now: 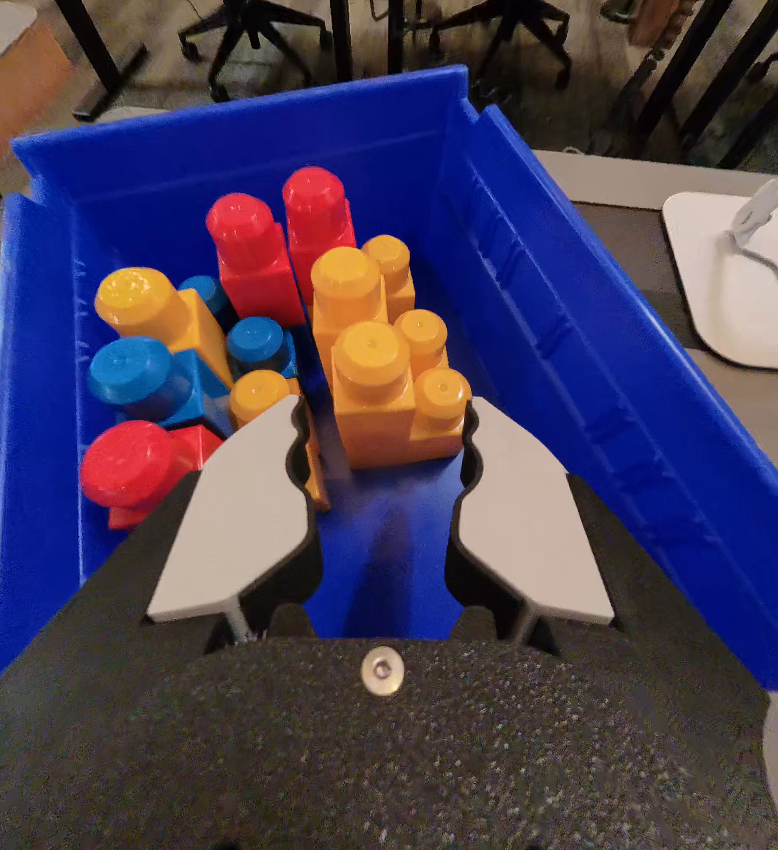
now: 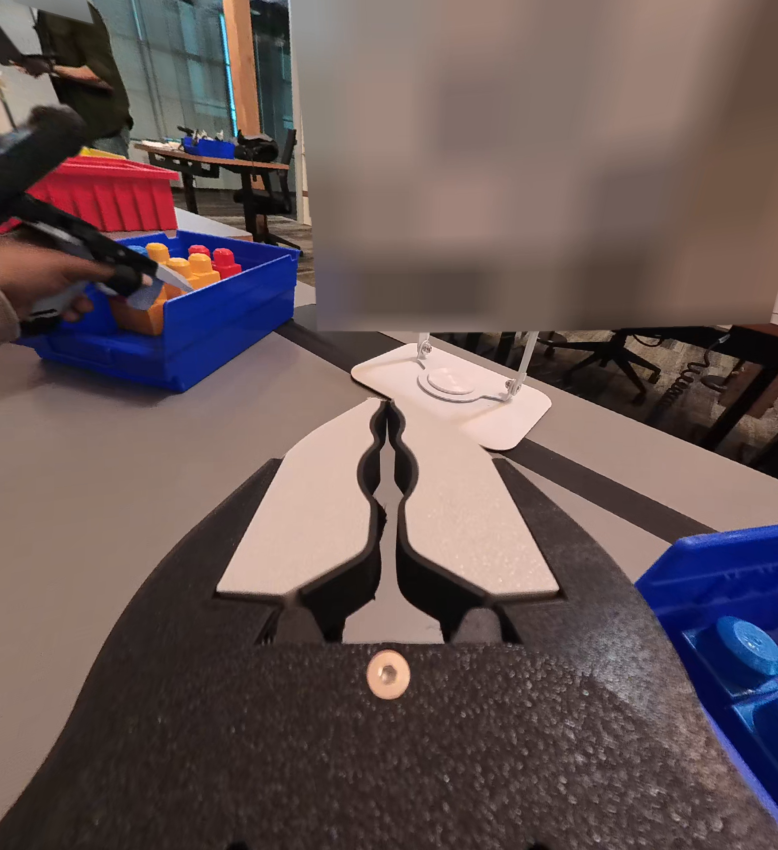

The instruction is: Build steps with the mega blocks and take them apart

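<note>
A blue bin (image 1: pixel 538 285) holds several mega blocks: yellow blocks (image 1: pixel 373 391), red blocks (image 1: pixel 258 267) and blue blocks (image 1: pixel 147 381). My left gripper (image 1: pixel 384 409) is open inside the bin, its jaws just in front of the stepped yellow stack, with nothing between them. The same bin (image 2: pixel 221 322) shows at the left of the right wrist view, with the left gripper (image 2: pixel 166 280) held in it by a hand. My right gripper (image 2: pixel 387 407) is shut and empty above the grey table (image 2: pixel 124 483).
A second blue bin (image 2: pixel 700 598) with blue blocks (image 2: pixel 750 648) sits at the right gripper's lower right. A white stand base (image 2: pixel 506 409) lies ahead of it and shows in the left wrist view (image 1: pixel 746 299). A red bin (image 2: pixel 111 193) stands behind. Across from one pair of fingers to the other is roughly 45 cm.
</note>
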